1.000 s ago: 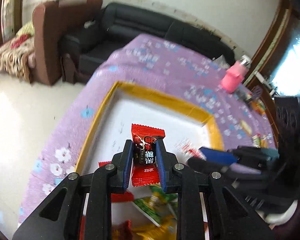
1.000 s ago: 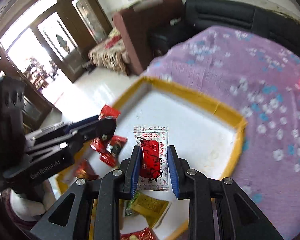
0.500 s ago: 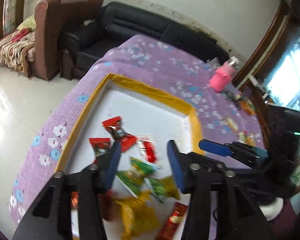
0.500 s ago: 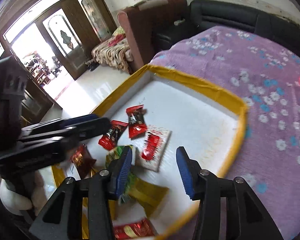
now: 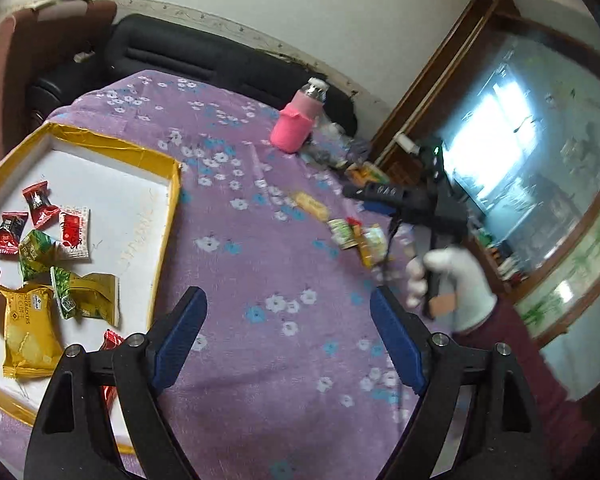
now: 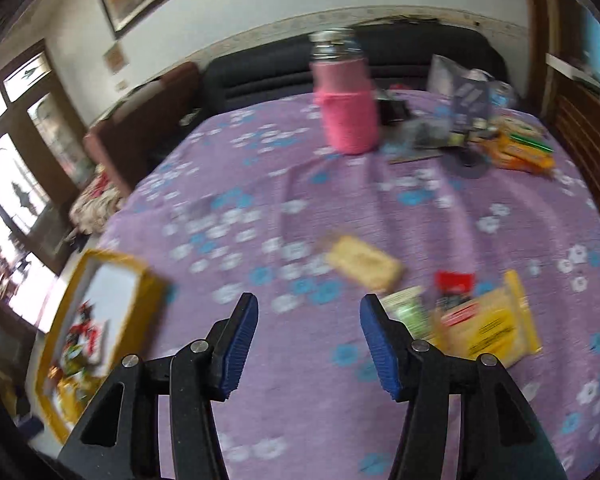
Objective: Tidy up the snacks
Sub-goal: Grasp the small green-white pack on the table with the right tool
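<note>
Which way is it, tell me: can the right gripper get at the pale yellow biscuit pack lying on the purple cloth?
Probably yes. The right gripper has nothing between its opening jaws, and the biscuit pack lies flat just ahead on bare purple cloth, with nothing over it.

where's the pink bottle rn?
The pink bottle stands upright at the far side of the purple floral tablecloth, right of the yellow-rimmed tray, with clutter beside it. In the right wrist view it's top centre.

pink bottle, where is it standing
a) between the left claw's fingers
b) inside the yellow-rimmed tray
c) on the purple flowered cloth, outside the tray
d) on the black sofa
c: the pink bottle stands upright on the purple flowered cloth, well clear of the yellow-rimmed tray.
</note>
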Demonstrator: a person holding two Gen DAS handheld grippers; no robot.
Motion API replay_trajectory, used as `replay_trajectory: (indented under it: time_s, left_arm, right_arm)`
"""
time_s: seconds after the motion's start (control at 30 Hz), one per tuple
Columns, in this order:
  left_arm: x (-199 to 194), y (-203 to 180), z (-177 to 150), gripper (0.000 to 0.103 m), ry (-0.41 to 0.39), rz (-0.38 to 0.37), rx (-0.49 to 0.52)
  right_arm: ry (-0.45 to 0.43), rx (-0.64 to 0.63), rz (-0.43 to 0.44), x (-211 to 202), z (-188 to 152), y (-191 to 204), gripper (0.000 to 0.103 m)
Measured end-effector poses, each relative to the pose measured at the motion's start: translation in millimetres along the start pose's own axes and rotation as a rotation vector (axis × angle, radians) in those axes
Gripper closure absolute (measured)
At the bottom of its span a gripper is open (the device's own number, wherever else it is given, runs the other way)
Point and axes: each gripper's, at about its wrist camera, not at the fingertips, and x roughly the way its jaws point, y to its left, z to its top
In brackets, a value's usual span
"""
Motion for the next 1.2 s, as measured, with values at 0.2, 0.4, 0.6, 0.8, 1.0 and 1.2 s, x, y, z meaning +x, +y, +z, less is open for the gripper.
replay_trajectory:
  time_s: [0.2,0.4,0.6,0.8,1.0,1.2]
  left_arm:
    - [38.7,9.0,-12.6,0.019,0.092,0.051,-0.010]
    - [49.3,17.3,-13.1,0.019,0.108,0.068,-0.028]
    - [55.2,18.0,-17.2,0.019,0.132,0.050,-0.024]
    - [47.0,17.1,-22.8,0.019,0.132,0.031,-0.019]
    - [42.4,18.9,-26.0,0.019,0.131,0.019,-0.025]
    - [43.0,17.1,-27.8,0.019,0.142,0.021,-0.026]
  right_arm:
    - [0.068,0.004,-0.069,71.7,28.2,-33.7,0.048]
    - [0.130,0.044,-0.078,127.7,42.2,-38.5,0.052]
    - [0.149,-0.055,-0.021,115.0,20.7,-10.6,0.074]
    - [0.309,-0.148,0.298,80.0,-24.1,25.7,0.078]
    - [0.045,-0.124,0.012,25.8,-2.6,-8.6,0.048]
    - [0.132,-0.099,-0.116,61.3,-7.9,-37.4,0.049]
